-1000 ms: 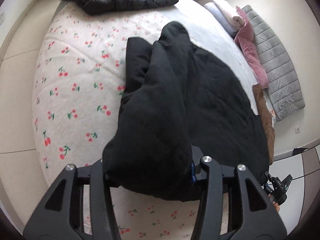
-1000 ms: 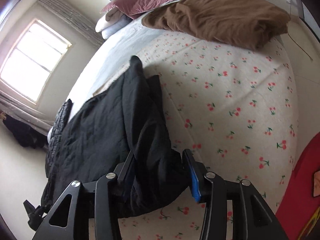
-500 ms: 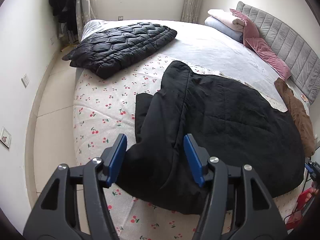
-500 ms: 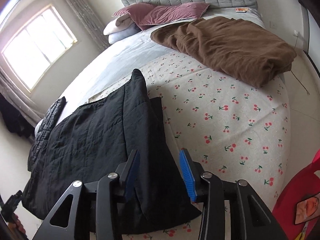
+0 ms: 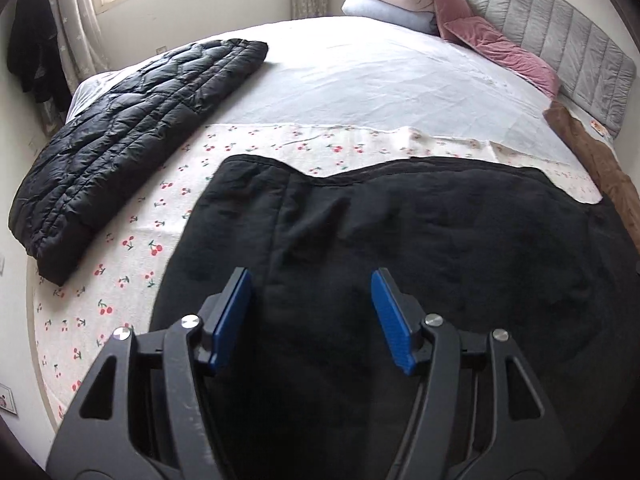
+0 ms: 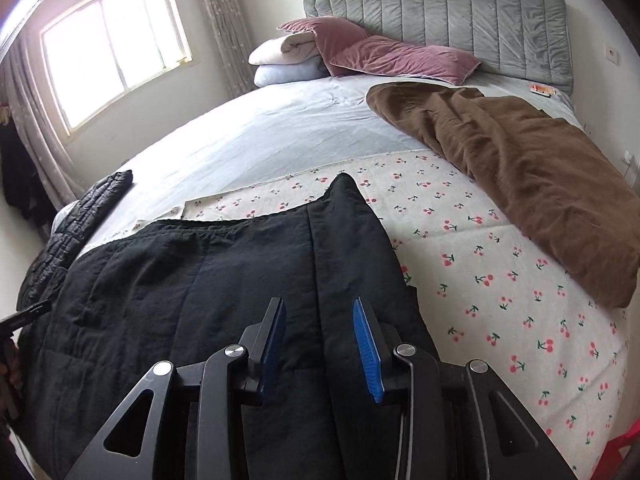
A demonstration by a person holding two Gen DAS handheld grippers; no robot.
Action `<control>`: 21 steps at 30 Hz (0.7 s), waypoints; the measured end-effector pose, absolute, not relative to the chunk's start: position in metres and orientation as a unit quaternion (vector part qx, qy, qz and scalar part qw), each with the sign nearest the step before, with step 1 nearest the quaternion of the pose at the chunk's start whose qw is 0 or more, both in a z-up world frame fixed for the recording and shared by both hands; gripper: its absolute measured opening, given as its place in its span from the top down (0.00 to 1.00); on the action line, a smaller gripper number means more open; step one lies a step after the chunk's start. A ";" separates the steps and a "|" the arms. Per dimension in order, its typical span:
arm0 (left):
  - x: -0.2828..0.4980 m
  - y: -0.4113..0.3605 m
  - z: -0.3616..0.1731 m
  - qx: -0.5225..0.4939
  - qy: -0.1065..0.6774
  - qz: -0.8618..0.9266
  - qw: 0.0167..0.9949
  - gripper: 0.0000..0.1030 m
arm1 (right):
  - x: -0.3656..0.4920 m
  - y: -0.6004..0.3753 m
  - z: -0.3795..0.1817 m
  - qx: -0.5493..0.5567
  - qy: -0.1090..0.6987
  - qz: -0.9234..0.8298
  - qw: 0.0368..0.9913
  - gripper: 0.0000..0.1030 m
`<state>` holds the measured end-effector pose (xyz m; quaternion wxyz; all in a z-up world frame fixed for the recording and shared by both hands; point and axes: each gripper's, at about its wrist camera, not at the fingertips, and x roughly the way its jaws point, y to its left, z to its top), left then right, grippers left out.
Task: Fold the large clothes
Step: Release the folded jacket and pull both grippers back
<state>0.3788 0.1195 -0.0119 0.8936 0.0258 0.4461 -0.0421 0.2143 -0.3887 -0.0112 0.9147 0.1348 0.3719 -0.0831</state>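
Left hand-held gripper (image 5: 311, 312) released, poised above black quilted coat (image 5: 420, 248), right hand-held gripper (image 6: 319, 338) likewise released, over folded edge, cherry-print bedspread (image 6: 480, 260) beneath.

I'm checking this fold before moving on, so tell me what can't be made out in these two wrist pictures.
- Near hem of the black garment: left wrist view, hidden behind the open left gripper and cut by the bottom edge.
- Same hem in the right wrist view: covered by the open right gripper.
- Small item by the headboard: too small to identify.
- Brown blanket: left wrist view, cut off at the right edge.
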 end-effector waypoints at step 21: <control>0.184 0.111 0.064 -0.067 0.475 -0.085 0.873 0.05 | 0.075 -0.327 0.074 0.157 0.373 -0.063 0.912 0.20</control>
